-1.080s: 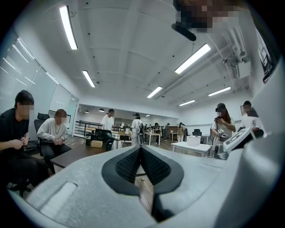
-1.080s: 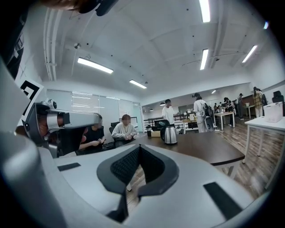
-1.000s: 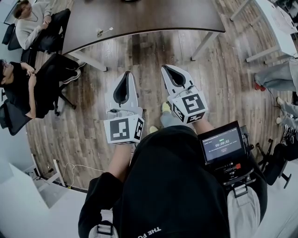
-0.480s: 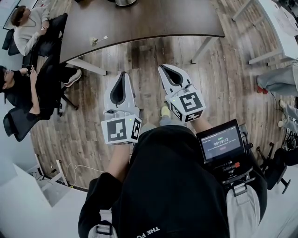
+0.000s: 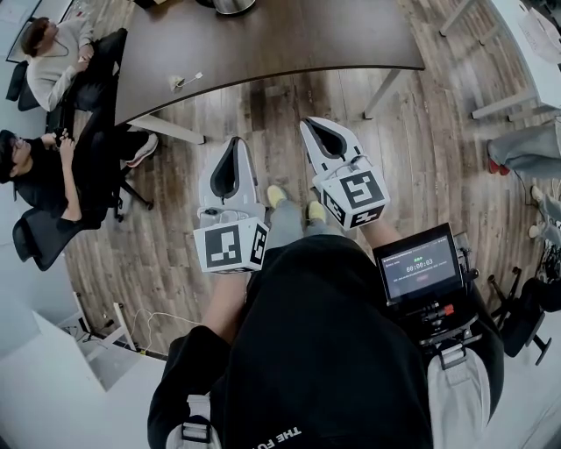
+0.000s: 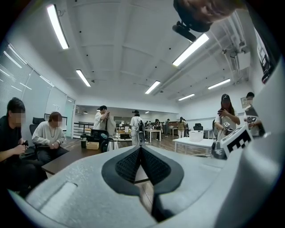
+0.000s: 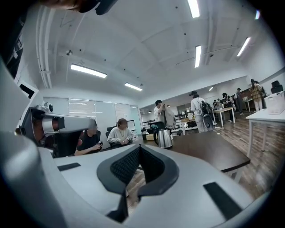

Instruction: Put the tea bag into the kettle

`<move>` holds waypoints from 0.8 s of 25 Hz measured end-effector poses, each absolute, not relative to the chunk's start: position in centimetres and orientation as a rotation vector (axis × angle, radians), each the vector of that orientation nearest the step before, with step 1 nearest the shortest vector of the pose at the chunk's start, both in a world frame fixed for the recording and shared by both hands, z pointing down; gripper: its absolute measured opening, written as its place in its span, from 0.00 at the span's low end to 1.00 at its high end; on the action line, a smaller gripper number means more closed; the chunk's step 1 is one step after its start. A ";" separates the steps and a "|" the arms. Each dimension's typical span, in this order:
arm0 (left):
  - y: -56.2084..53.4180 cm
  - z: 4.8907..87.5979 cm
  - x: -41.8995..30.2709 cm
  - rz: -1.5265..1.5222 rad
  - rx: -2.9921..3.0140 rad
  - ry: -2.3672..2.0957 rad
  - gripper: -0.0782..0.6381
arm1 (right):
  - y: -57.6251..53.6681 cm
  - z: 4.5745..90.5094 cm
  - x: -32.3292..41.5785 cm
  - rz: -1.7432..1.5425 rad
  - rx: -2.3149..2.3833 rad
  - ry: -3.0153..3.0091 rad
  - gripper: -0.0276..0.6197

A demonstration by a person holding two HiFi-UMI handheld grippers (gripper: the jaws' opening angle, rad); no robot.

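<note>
The steel kettle (image 5: 232,4) stands at the far edge of the dark table (image 5: 289,35), cut off by the top of the head view. In the right gripper view the kettle (image 7: 164,138) stands upright on the table (image 7: 209,153), well ahead. A small white tea bag (image 5: 184,81) with its string lies near the table's front left edge. My left gripper (image 5: 231,146) and right gripper (image 5: 315,128) hang side by side over the wooden floor, short of the table. Both are shut and hold nothing, with the jaws closed together in the left gripper (image 6: 140,149) and right gripper (image 7: 139,149) views.
Two people sit in black chairs (image 5: 83,167) left of the table. White tables (image 5: 526,44) and a seated person's legs (image 5: 521,149) are at the right. A screen device (image 5: 419,272) hangs at my right hip. A cable (image 5: 145,316) lies on the floor.
The table and kettle have come slightly further into view at the top. Both grippers stayed shut and kept their places side by side; my feet now show between them.
</note>
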State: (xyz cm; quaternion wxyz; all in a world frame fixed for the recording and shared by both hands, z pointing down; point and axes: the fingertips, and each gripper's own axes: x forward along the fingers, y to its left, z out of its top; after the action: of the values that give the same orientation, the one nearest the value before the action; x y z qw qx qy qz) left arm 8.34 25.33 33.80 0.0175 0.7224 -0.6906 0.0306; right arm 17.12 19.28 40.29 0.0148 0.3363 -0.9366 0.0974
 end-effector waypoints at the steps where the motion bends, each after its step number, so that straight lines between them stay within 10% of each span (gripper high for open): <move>1: 25.2 33.9 8.2 0.092 2.248 -2.139 0.11 | 19.2 40.4 16.9 0.302 1.052 -2.912 0.05; 20: 17.6 35.4 -3.9 0.036 2.238 -2.117 0.11 | 12.5 40.9 5.1 0.213 1.059 -2.853 0.05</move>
State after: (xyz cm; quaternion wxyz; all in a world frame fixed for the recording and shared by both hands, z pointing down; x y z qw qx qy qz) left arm -3.94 17.56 35.41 0.0305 0.7261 -0.6868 0.0116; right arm 5.11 12.55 40.91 0.0454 0.3466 -0.9343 0.0698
